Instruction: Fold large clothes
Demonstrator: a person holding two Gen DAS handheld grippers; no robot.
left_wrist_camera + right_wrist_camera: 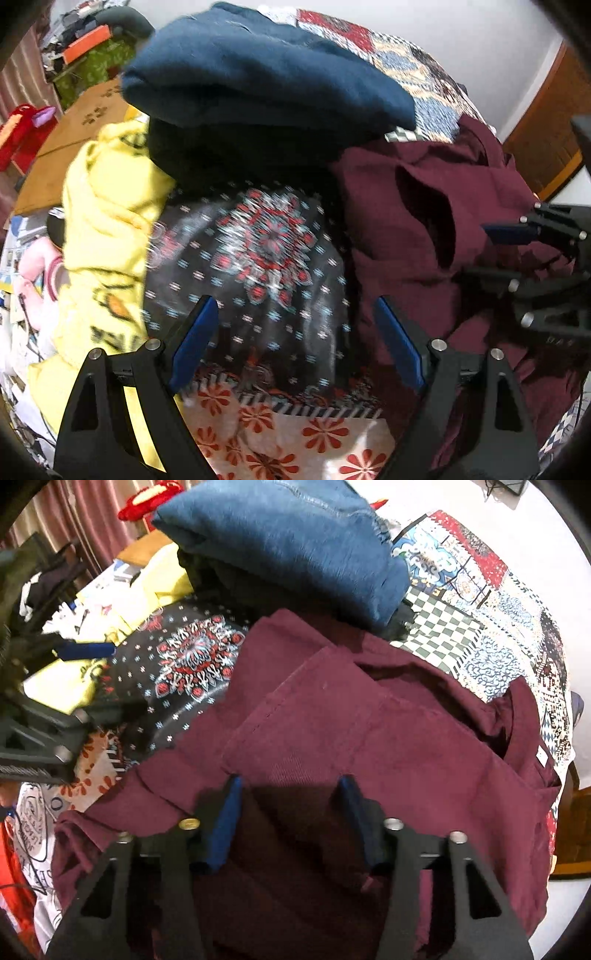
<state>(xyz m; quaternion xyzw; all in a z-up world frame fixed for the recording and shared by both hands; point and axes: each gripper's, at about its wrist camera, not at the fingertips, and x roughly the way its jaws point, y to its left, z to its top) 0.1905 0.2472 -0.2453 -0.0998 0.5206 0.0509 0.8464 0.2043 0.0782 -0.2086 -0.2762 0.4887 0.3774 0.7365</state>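
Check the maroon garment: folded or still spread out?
Neither neatly folded nor spread flat: the maroon garment lies rumpled, with layers overlapping at odd angles and its collar opening gaping toward the quilt.

A patchwork quilt (480, 602) covers the bed. On it lie a maroon garment (369, 731), folded blue jeans (295, 542) behind that, and a black patterned cloth (184, 664) to its left.

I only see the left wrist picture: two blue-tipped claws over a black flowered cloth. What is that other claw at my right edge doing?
Observer: The right gripper straddles a fold of the maroon garment; whether it pinches, I cannot tell.
Operator: Does that garment have a neck opening?
Observer: Yes, with a small white label beside it.
Operator: And the blue pile?
Observer: It is denim, with a stitched seam on top.
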